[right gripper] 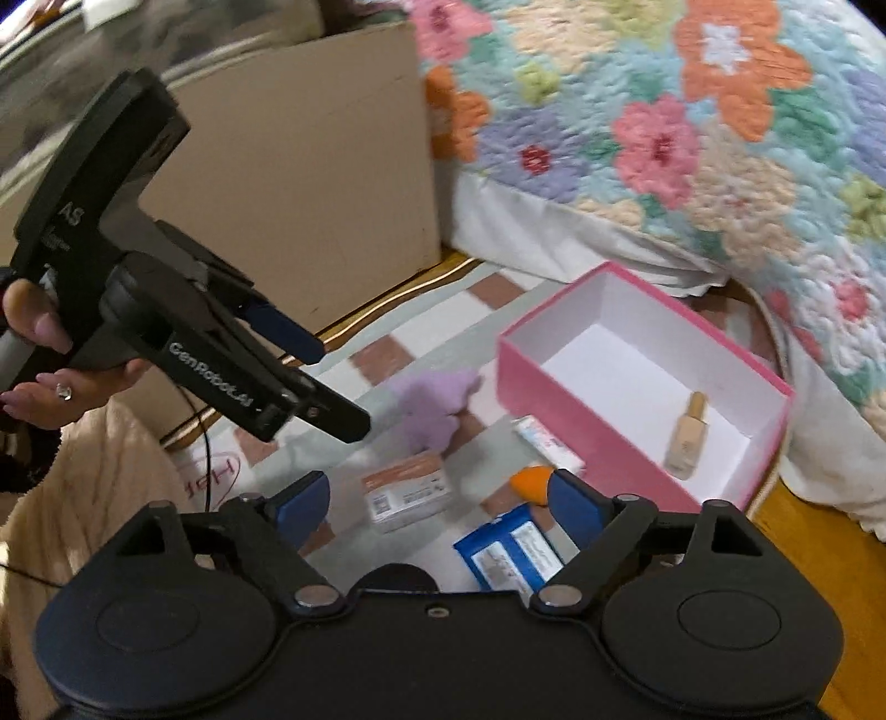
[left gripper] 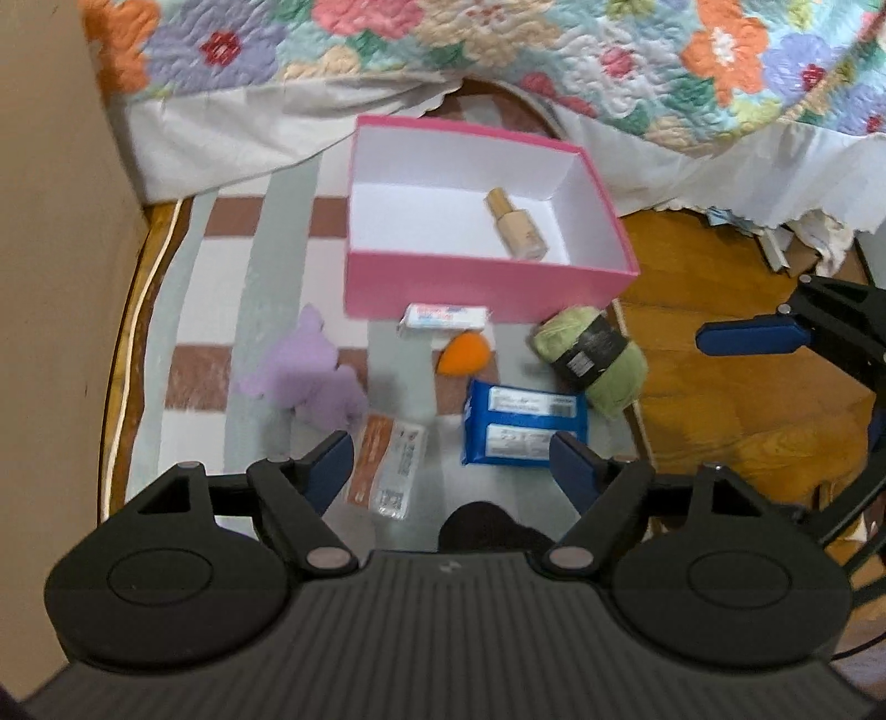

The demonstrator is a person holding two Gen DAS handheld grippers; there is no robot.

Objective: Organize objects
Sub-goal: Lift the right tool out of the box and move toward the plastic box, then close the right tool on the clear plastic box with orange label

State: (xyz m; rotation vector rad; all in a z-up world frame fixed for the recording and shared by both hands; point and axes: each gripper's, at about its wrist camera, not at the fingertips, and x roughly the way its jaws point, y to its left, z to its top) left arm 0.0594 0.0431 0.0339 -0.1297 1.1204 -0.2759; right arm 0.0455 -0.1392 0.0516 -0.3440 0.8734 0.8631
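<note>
Left wrist view is showing the left tongs (left gripper: 451, 468) spread wide with nothing between the pads, hovering above the striped rug (left gripper: 243, 288). Right tongs (right gripper: 437, 501) are likewise released and empty; in the left view only one blue finger of them is poking in from the right edge.

Pink box (left gripper: 487, 288) is sitting open on the rug by the floral quilt (left gripper: 498, 50), holding just one item: a beige foundation bottle (left gripper: 518, 230) lying on its side near the box's right wall.

Still waiting outside the box, all on the rug in front of it:
- white soap-like bar (left gripper: 446, 317), just beside the box's front wall
- orange makeup sponge (left gripper: 462, 354)
- purple plush toy (left gripper: 310, 376)
- blue wipes pack (left gripper: 523, 429)
- orange-and-white sachet (left gripper: 387, 468)
- green yarn skein (left gripper: 595, 357), straddling the rug edge and the wood floor (left gripper: 747, 421)

My read: one drop is looking done and both hands are sitting between picks, so roughly one of seven sorted. Next move is calling for choosing a target; the sachet and wipes pack are lying nearest the left tongs, so lowering onto one of those, closing across its narrow side, then carrying it over the box wall. Sachet is flat, so a clean pinch may be fiddly.
</note>
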